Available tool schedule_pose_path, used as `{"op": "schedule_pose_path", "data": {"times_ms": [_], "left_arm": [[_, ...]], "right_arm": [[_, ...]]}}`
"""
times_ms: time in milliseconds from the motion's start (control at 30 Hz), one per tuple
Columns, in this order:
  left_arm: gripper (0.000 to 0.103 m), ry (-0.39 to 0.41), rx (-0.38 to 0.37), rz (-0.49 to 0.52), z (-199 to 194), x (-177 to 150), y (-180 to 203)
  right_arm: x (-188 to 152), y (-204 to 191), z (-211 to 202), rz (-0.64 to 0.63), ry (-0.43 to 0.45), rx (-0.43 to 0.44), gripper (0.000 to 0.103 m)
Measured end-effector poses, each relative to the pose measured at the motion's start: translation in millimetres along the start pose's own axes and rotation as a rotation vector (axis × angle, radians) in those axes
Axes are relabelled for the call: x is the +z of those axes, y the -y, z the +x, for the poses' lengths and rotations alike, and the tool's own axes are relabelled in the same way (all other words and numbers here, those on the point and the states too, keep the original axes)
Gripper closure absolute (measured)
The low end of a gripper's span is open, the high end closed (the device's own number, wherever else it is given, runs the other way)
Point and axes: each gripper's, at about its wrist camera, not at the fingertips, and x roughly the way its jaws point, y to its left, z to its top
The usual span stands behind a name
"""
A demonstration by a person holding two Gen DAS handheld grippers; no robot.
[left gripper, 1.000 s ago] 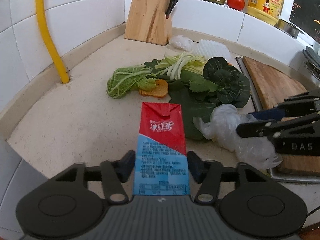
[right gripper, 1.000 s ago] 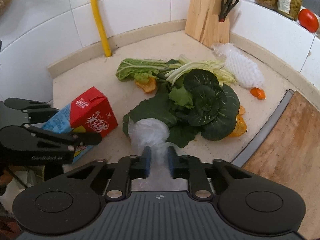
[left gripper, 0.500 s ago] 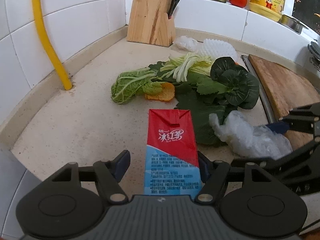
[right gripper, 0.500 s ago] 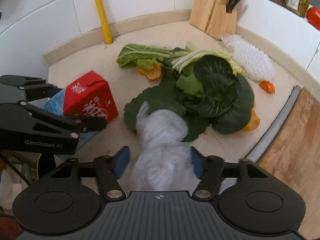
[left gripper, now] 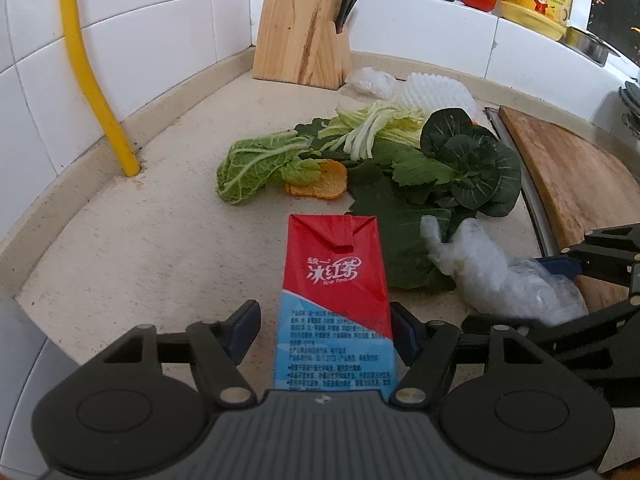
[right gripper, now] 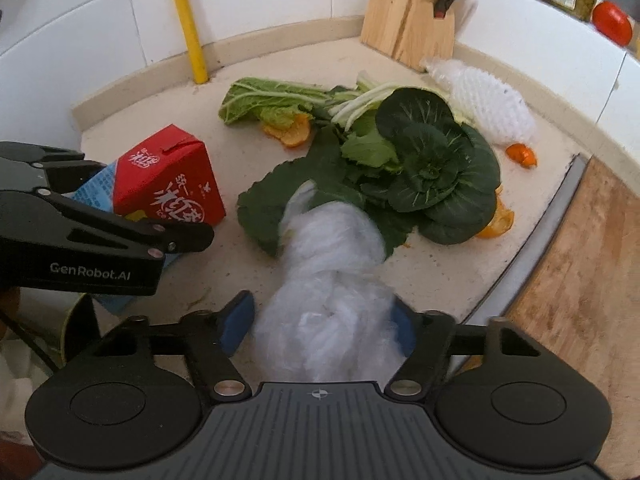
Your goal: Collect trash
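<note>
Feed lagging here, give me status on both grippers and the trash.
Left gripper open around iced tea carton. Right gripper open around crumpled plastic bag. Vegetable scraps beyond; nothing blocking.

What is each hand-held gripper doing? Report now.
Left hand-held gripper: open around the tea carton.
Right hand-held gripper: open around the plastic bag.

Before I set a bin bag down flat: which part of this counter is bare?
The bare patch lies on the counter between the yellow pipe, the cabbage leaf and the tea carton. A smaller strip runs in front of the knife block. The middle is crowded with greens, peels and the plastic bag.
</note>
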Motion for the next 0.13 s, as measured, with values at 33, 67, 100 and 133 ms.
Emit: {"op": "schedule_pose_path", "data": {"times_ms": [33,67,100,133], "left_arm": [[0.040,-0.002,0.002,-0.001,1.0,0.2,0.2],[0.040,-0.005,0.005,-0.004,2.1,0.2,0.3],[0.040,-0.005,0.007,-0.009,3.0,0.2,0.2],[0.040,-0.004,0.008,-0.013,3.4,0.2,0.2]], "right_arm": [[0.4,0.6,-0.7,0.006,0.005,-0.001,0.044],[1.0,1.8,-1.0,0.013,0.006,-0.001,0.048],[1.1,3.6,-1.5,0.022,0.009,-0.002,0.050],[1.1,6.1,-2.2,0.034,0.011,0.003,0.053]]}}
